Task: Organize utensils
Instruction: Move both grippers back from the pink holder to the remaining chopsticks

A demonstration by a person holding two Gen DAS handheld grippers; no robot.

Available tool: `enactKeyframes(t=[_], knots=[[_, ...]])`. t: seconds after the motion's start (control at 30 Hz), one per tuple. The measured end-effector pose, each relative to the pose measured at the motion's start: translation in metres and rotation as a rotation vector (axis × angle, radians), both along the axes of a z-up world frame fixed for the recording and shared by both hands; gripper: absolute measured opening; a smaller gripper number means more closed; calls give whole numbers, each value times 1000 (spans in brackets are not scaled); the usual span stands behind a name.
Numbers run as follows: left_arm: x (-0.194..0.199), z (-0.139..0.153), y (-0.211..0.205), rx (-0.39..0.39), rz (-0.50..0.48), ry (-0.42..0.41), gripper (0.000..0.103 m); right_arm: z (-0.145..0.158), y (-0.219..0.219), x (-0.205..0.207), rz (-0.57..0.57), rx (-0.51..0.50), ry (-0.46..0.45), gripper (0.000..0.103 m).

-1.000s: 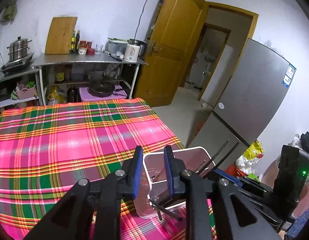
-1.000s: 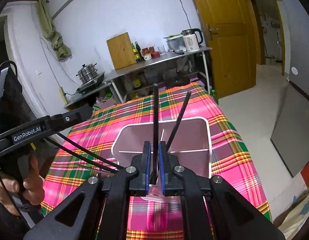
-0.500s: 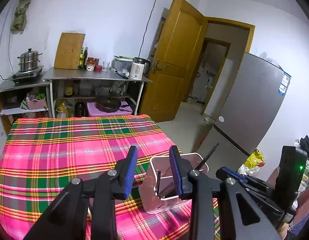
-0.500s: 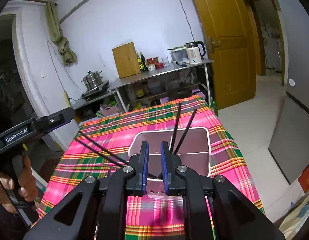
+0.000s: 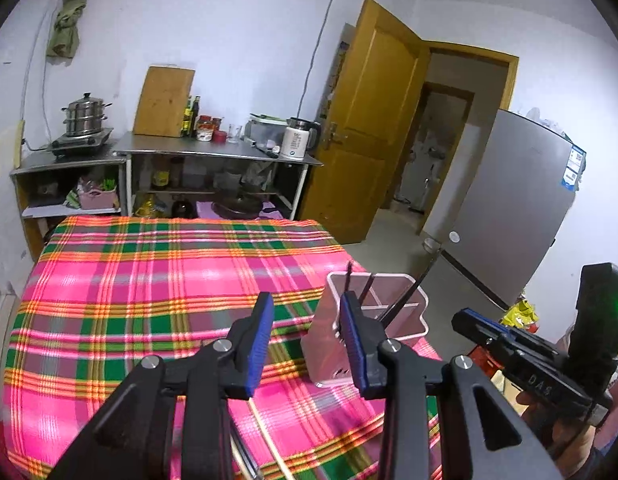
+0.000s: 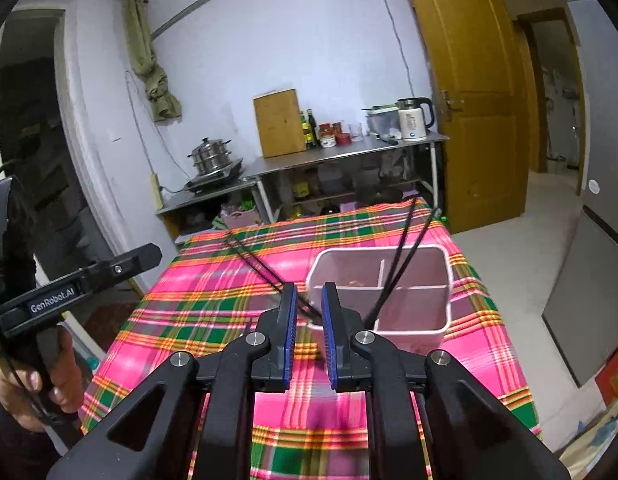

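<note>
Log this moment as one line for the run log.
task: organize utensils | black chopsticks standing in pink plastic divided holder on plaid tablecloth | left gripper open, empty | right gripper open, empty

A pink, green and orange plaid cloth [image 6: 213,300] covers the table, and on it, near the table's right edge, stands a divided holder [image 6: 409,312] with black chopsticks [image 6: 405,252].

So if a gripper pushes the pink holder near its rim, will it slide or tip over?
The holder looks like thin plastic, so probably light and easy to shift. It is tall, and the black chopsticks lean out above its rim, so a high push may tip it. The tablecloth could grip its base, which makes tipping likelier than sliding; a low push seems safer.
</note>
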State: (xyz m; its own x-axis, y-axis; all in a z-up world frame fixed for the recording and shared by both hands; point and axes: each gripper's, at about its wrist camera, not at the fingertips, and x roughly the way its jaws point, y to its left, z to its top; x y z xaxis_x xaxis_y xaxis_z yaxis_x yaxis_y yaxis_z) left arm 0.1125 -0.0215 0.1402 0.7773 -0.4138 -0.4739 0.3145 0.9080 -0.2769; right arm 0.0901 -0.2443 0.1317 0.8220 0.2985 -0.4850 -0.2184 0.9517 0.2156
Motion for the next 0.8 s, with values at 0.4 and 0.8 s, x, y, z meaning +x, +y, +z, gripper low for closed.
enactKeyframes(t=[0.4,0.8], knots=[[-29,-43,32,21,73,60,36,-23,34,-16,94,-26,34,13],[-24,-98,49,40,125,180,36,-51,58,-6,164,-55,102,12]])
